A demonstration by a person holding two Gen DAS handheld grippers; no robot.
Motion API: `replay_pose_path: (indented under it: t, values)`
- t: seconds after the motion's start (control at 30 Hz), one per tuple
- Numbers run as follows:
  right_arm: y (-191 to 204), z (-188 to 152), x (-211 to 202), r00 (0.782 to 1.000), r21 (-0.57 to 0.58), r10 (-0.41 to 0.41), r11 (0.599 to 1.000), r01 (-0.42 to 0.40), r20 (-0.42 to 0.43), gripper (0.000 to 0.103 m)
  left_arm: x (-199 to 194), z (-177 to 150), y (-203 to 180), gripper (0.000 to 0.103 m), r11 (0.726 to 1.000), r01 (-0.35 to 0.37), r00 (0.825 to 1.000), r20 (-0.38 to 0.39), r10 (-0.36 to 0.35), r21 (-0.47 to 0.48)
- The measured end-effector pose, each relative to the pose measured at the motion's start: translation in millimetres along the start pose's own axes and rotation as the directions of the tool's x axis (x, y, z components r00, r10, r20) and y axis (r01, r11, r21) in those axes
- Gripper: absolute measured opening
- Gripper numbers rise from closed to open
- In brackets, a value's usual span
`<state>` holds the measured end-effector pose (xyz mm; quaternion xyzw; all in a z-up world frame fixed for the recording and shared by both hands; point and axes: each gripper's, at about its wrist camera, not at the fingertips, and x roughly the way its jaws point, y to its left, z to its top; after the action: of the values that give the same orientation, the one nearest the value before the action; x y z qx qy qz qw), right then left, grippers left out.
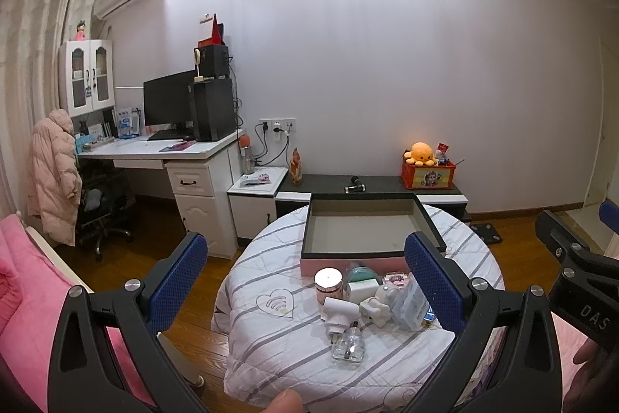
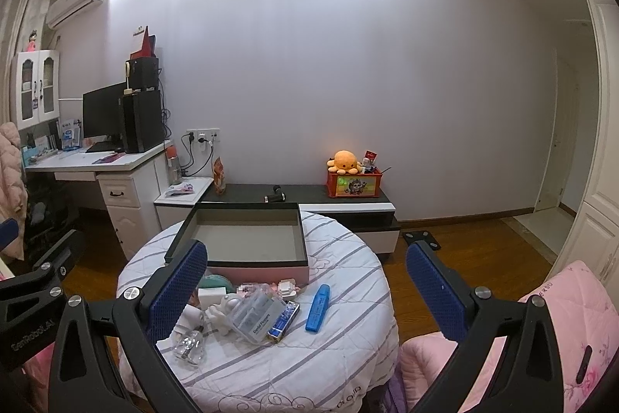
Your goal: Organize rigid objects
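A round table with a striped white cover [image 1: 271, 355] [image 2: 340, 347] holds an empty pink box with a dark rim [image 1: 367, 250] [image 2: 247, 262] at its far side. In front of the box lie several small items: a pink candle jar [image 1: 329, 283], a glass bottle [image 1: 348, 345] [image 2: 189, 341], a white plug [image 1: 336, 314], a clear floss case [image 2: 257, 316] [image 1: 410, 304], a small blue box [image 2: 284, 320] and a blue highlighter [image 2: 318, 306]. My left gripper [image 1: 305, 285] is open, empty, held above the table's near edge. My right gripper [image 2: 305, 293] is open and empty.
A white desk with a monitor [image 1: 170, 103] stands at the left. A low dark cabinet [image 1: 379, 184] with an orange plush on a red box [image 1: 425, 165] runs along the wall. Pink bedding [image 2: 561, 328] lies at the right, wooden floor between.
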<state>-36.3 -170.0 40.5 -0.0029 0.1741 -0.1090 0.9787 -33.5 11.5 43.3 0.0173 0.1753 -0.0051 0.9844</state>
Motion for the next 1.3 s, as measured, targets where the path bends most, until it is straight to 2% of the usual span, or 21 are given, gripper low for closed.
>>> replay_pose_path:
  t: [0.5, 0.83, 1.0, 1.3]
  values:
    - [-1.0, -2.6, 20.0, 0.999, 0.001, 0.006, 1.000, -0.006, -0.032, 0.103, 20.9, -4.1, 2.4, 0.103, 1.000, 0.001, 1.000, -0.030, -0.001, -0.010]
    - [1.6, -11.9, 54.1, 0.995, 0.002, 0.024, 1.000, -0.024, -0.092, 0.103, 55.9, -19.4, 3.9, 0.103, 1.000, 0.008, 0.997, -0.076, -0.009, -0.009]
    - [2.3, -28.2, 87.7, 0.986, -0.004, 0.028, 1.000, -0.029, -0.167, 0.103, 93.2, -45.0, 6.0, 0.103, 1.000, 0.018, 0.986, -0.167, -0.020, -0.014]
    - [7.5, -70.6, 146.8, 0.942, -0.008, 0.065, 0.997, -0.071, -0.329, 0.103, 146.8, -91.2, -0.4, 0.103, 0.999, 0.052, 0.953, -0.299, -0.051, -0.005]
